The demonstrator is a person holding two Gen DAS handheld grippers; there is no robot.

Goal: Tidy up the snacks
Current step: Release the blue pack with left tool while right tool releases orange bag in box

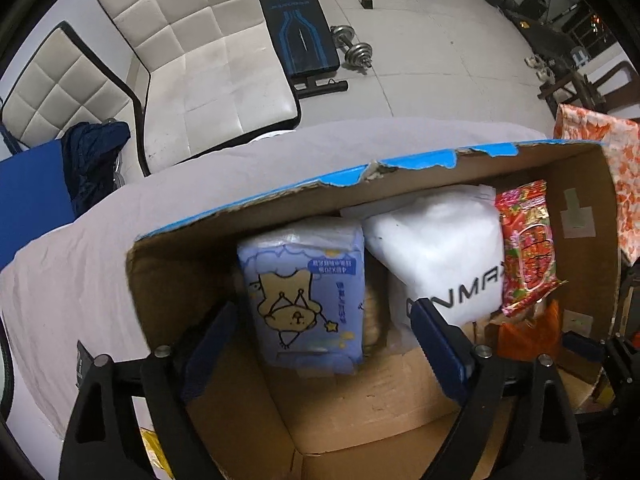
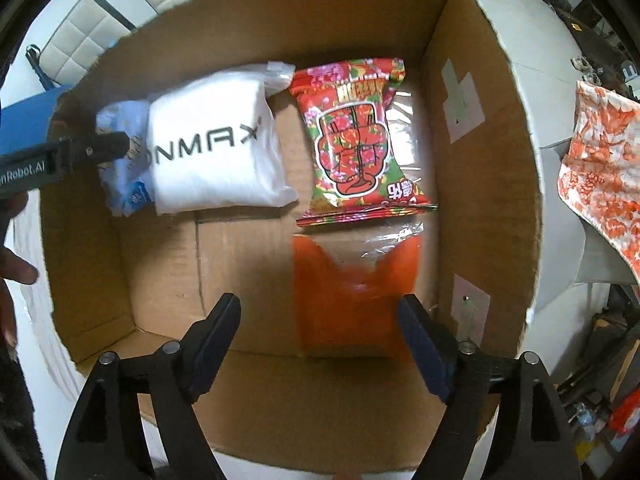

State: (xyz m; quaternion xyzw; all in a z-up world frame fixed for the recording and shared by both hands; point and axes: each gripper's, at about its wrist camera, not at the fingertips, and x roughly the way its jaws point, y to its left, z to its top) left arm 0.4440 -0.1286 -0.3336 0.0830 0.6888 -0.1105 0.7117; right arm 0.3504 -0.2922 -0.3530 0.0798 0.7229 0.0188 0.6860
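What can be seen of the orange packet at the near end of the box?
The orange packet lies flat on the floor of the cardboard box, near its right wall. It looks like glossy plastic film, solid orange with a clear, crinkled upper edge; motion blur hides any print. The red floral snack bag sits just beyond it, edges about meeting. The right tool hovers open above it, pads not touching.

The left gripper (image 1: 320, 324) has black, angular frame arms with triangular cut-outs at the bottom of the frame, round silver pivot pins, and dark blue flat pads on its fingers (image 1: 438, 344). The right gripper (image 2: 320, 328) is built alike: black arms, silver pins, blue pads. At the left edge of the right wrist view, white lettering ending "nRobot.AI" marks a black body
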